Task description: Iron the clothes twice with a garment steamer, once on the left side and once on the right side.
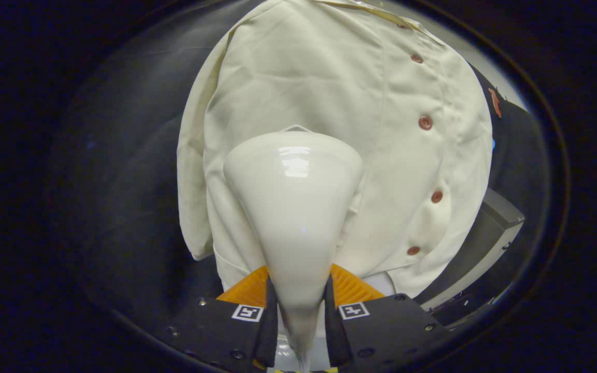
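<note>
My gripper (301,305) grips the steamer (294,207) by its narrow neck, both fingers pressing. Its head faces the hanging shirt (329,88), left of the buttons (425,123). Judging: one side's pass in hand; next, a steady stroke along the cloth.

The steamer (294,207) hid the middle of the shirt (340,103) behind its head, and its handle ran down out of sight between the fingers (266,316) of the gripper (300,316). The shirt's collar was cut off. Whether the head touched cloth could not be told.
</note>
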Available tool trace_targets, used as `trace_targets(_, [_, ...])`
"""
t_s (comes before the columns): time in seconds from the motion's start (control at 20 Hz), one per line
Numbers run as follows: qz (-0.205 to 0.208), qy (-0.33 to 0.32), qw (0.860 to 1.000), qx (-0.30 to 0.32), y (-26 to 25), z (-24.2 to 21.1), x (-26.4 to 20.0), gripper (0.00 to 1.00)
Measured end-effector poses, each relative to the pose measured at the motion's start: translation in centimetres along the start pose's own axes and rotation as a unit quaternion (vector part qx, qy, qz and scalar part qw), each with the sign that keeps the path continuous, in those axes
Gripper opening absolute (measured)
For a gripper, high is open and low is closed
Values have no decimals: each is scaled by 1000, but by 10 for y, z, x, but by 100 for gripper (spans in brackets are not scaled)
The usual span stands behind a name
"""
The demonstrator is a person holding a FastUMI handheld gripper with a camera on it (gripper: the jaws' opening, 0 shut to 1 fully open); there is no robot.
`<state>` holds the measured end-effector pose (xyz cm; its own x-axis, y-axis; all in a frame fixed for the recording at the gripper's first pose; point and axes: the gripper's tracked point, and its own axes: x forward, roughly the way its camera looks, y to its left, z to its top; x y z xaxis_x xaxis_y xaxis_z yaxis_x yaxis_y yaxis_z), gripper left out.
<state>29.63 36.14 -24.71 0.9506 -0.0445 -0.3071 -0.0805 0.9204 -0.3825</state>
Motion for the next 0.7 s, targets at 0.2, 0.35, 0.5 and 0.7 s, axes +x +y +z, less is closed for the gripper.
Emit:
trace_targets(0.2, [-2, 28, 1000, -11, 2, -27, 18, 38])
trace_targets(0.35, [5, 30, 1000, -8, 10, -45, 27, 38])
trace_targets(0.5, [-2, 31, 999, -20, 10, -58, 37, 39])
trace_targets(0.7, [17, 29, 999, -18, 16, -68, 34, 39])
